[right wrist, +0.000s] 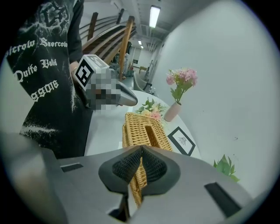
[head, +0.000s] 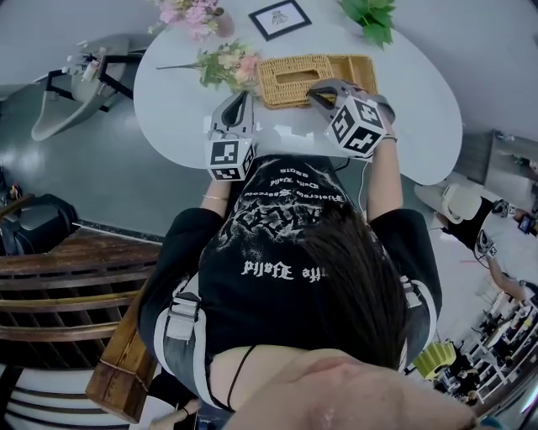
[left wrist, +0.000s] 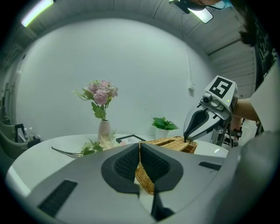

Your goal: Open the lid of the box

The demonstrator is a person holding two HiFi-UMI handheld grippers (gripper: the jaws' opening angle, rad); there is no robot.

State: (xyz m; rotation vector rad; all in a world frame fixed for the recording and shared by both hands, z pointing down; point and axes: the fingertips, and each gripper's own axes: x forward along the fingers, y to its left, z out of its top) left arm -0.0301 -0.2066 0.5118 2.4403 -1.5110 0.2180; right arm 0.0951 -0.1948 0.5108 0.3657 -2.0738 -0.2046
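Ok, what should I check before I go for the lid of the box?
1. Left gripper jaws apart: not ok, they are together with nothing clearly held.
2. Right gripper jaws apart: not ok, together too.
3. Lid seated on the box: cannot tell; the right end looks uncovered.
4. Room at the box's left end: not ok, flowers lie close against it.
5. Picture frame clear of the box: ok.
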